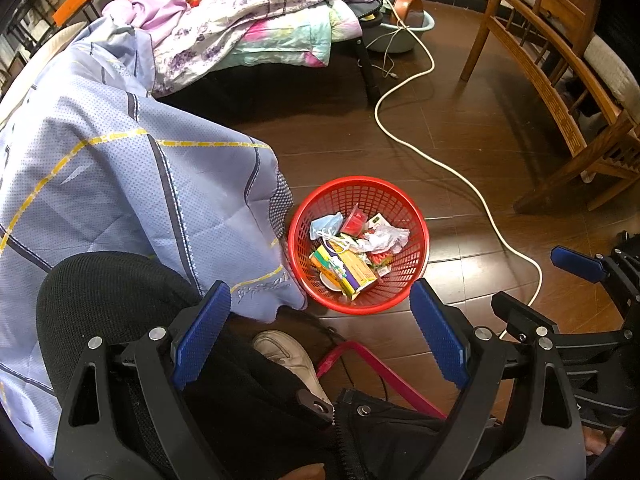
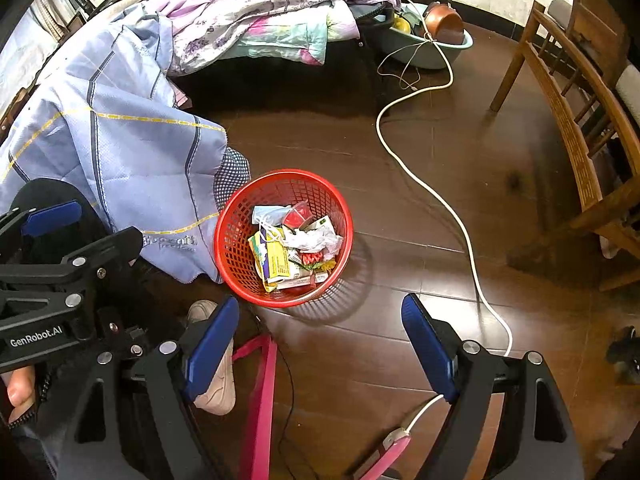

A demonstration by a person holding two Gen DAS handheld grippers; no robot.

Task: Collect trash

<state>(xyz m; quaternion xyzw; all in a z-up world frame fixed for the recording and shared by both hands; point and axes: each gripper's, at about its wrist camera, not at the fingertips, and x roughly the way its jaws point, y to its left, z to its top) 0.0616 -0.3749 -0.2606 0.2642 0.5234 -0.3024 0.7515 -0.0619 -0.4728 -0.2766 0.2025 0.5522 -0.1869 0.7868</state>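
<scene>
A red mesh basket (image 1: 416, 216) stands on the dark wood floor beside the bed; it also shows in the right wrist view (image 2: 232, 248). It holds trash: a yellow carton (image 1: 354, 274), a blue face mask (image 1: 324, 224), a crumpled white plastic bag (image 1: 386, 238) and red wrappers. The same carton (image 2: 276, 260) and bag (image 2: 316, 240) show in the right wrist view. My left gripper (image 1: 320, 336) is open and empty, held above and short of the basket. My right gripper (image 2: 320, 348) is open and empty, to the right of the left one.
A blue quilt (image 1: 120, 184) hangs off the bed against the basket's left side. A white cable (image 1: 448, 168) snakes across the floor. A wooden chair (image 1: 560, 92) stands at the right. A pink strap (image 2: 260, 400) and a white shoe (image 2: 220, 380) lie near my fingers.
</scene>
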